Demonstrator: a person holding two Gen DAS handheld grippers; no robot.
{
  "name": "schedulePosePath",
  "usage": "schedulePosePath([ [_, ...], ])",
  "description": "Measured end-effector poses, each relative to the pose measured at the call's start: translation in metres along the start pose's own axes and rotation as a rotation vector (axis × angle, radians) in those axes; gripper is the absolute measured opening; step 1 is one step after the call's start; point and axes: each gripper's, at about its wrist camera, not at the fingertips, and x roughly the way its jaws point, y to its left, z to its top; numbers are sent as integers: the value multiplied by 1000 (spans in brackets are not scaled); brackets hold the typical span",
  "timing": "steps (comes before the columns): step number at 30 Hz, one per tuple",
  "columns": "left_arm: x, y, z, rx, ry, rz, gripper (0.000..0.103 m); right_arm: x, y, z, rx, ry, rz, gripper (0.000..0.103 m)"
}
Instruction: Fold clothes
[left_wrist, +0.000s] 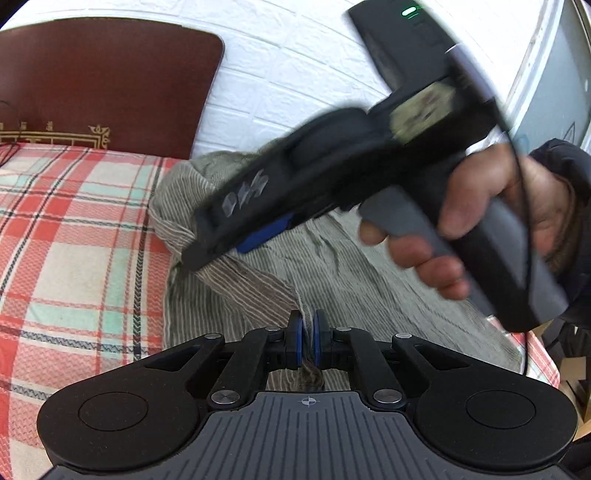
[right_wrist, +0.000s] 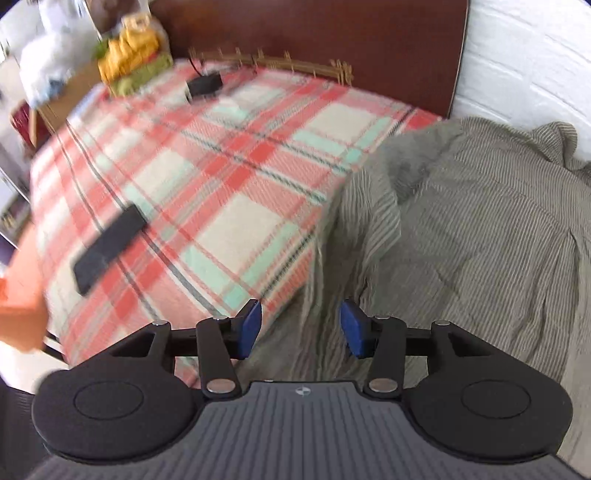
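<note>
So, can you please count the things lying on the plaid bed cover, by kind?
Striped garment: 1, with a fold pinched in the left tool
Flat black slab-shaped device: 1
Small black box with a cable: 1
Total: 3 on the plaid cover
The right tool is open above the garment and holds nothing.

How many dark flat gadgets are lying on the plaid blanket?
2: one long black slab near the plaid blanket's left edge, one small black box by the headboard. The shirt may hide more.
</note>
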Motion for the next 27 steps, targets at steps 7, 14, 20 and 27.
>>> schedulePosePath([
  [7,-30,11,-9,0,-49,129,58,-46,-34,12,83,-172,62,3],
  [14,-20,26,-22,-65,28,293,60,-93,-98,27,244,-322,9,3],
  [20,3,16,-29,-1,100,356,68,-106,-128,28,319,-351,10,3],
  [27,27,10,-38,59,174,423,50,-107,-142,30,332,-363,10,3],
])
